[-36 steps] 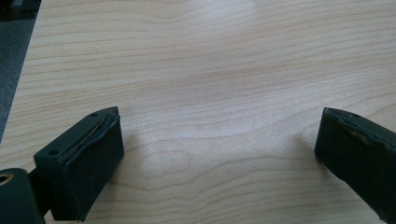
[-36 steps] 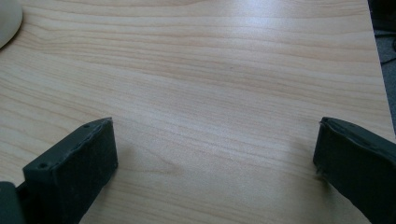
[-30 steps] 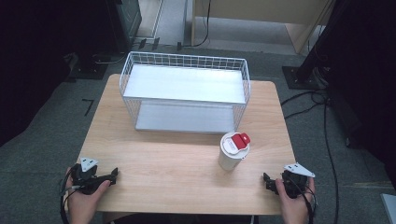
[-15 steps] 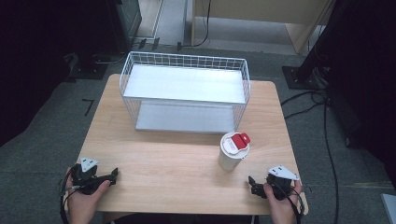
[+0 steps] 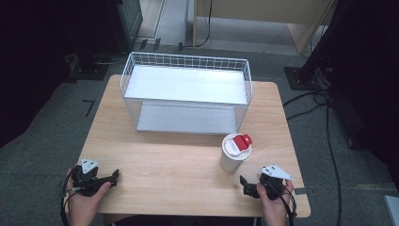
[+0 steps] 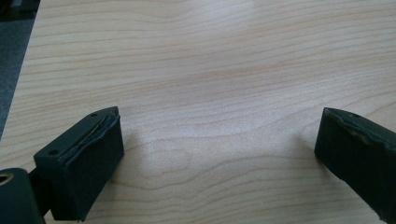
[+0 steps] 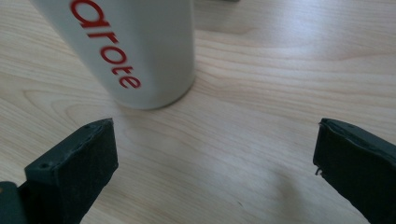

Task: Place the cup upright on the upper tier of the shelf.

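We are at the very start of the work, as far as we can judge: nothing is gripped and the cup has not been lifted. Starting at the desk's [image 5: 188,155] front left corner, our left gripper [image 5: 114,176] rests low over the wood with its jaws spread wide; in the left gripper view there is only bare desk grain between them, so it holds nothing. Behind, towards the far edge, the white wire basket [image 5: 126,80] stands with a pale shelf across its top and nothing in it that we can see.

Moving right, the cup [image 5: 234,153] stands upright on the desk near the front right corner, just in front of the basket's right end and apart from it. It is a tall white tumbler with a white lid and a red flip tab on top; in the right gripper view its wall [image 7: 135,51] carries red lettering and looks smooth and slightly tapered.

Our right gripper [image 5: 243,185] sits just in front of the cup, near the front edge, jaws wide apart and empty, the cup off to the left of the gap rather than between them. What is left, we judge, is everything: closing on the cup and carrying it, probably to the basket.
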Motion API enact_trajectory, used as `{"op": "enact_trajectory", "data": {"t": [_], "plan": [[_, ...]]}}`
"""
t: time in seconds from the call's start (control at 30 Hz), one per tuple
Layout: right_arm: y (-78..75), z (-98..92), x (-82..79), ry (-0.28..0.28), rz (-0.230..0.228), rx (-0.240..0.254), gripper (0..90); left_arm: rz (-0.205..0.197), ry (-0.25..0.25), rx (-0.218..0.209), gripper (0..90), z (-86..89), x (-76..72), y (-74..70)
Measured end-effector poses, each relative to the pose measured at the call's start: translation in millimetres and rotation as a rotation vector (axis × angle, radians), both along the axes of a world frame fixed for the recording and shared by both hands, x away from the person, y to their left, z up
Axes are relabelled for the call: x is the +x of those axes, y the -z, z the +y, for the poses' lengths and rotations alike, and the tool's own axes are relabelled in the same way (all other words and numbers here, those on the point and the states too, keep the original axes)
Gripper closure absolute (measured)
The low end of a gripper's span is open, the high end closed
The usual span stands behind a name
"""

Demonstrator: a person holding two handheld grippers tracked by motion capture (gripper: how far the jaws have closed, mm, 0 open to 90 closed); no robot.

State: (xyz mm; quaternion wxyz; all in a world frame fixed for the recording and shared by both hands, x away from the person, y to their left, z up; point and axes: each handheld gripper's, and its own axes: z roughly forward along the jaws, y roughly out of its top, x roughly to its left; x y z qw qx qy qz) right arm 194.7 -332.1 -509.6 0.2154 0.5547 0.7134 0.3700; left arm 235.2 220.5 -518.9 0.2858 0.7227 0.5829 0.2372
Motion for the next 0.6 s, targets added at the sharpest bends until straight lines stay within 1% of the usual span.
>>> {"op": "enact_trajectory", "data": {"t": [0.13,0.2,0.27,0.3,0.37,0.47,0.53,0.6], "plan": [[-3.3,10.9,3.6,-0.011,-0.023,0.012,0.0,0.0,0.0,0.0,1.6,0.0,0.0,0.0],[-4.1,13.2,4.1,-0.015,-0.028,0.017,0.0,0.001,0.001,0.002,1.6,0.1,0.0,-0.1],[-6.5,19.9,6.2,-0.025,-0.046,0.025,0.0,0.001,0.001,0.002,1.6,0.2,0.0,-0.1],[-6.5,19.9,6.2,-0.025,-0.046,0.025,0.0,0.001,0.001,0.002,1.6,0.2,0.0,-0.1],[-9.4,25.6,8.1,-0.028,-0.067,0.041,0.0,0.001,0.001,0.002,1.6,0.2,0.0,-0.1],[-10.6,29.2,9.6,-0.026,-0.081,0.05,0.0,0.0,0.0,0.0,1.6,0.0,0.0,0.0],[-12.0,35.0,12.8,-0.02,-0.096,0.073,0.0,0.001,0.001,0.002,1.6,0.2,0.0,-0.1],[-12.2,36.3,13.6,-0.018,-0.1,0.074,0.0,0.0,0.0,0.0,1.6,0.0,0.0,0.0]]}}
